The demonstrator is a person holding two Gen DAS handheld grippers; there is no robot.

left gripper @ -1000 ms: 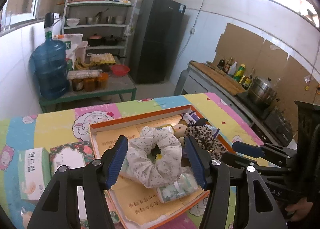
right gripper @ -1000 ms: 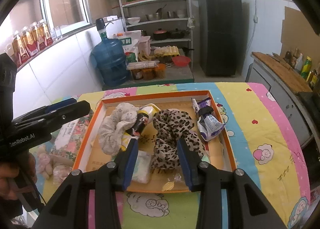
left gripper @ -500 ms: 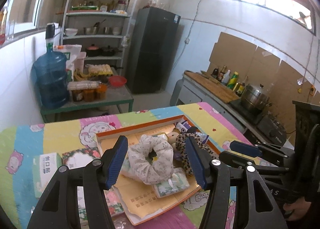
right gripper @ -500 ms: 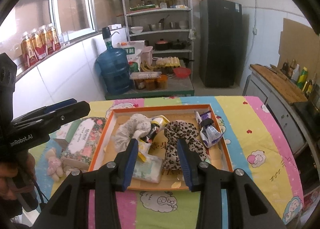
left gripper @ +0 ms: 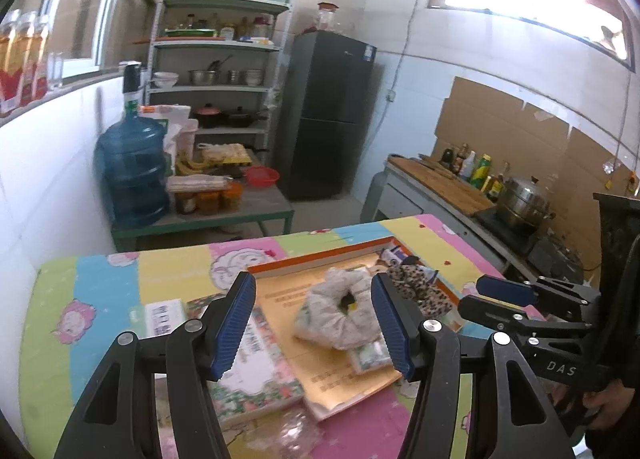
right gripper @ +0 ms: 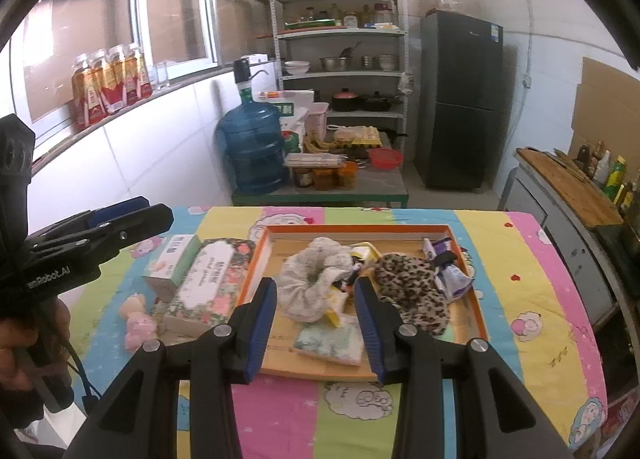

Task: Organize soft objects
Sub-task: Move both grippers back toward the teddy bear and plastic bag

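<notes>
An orange-rimmed tray (right gripper: 476,299) (left gripper: 320,265) sits on the colourful table. In it lie a white floral scrunchie (right gripper: 310,283) (left gripper: 340,315), a leopard-print scrunchie (right gripper: 412,287) (left gripper: 416,287), a soft tissue pack (right gripper: 332,343) (left gripper: 370,351), a yellow packet (right gripper: 364,251) and purple-white pouches (right gripper: 448,271). My left gripper (left gripper: 314,325) is open and empty, held high above the tray's near side. My right gripper (right gripper: 316,325) is open and empty, also raised above the tray's front edge. Each gripper shows in the other's view.
Left of the tray lie a floral tissue box (right gripper: 208,287), a small white-green box (right gripper: 172,263) and a pink plush toy (right gripper: 136,319). Behind the table stand a blue water jug (right gripper: 256,147), a low green table, shelves and a black fridge (right gripper: 460,99). A counter runs along the right.
Both grippers have pulled up and back from the tray, so the tray and objects look smaller and farther. Both stay open. The objects in the tray have not moved.
</notes>
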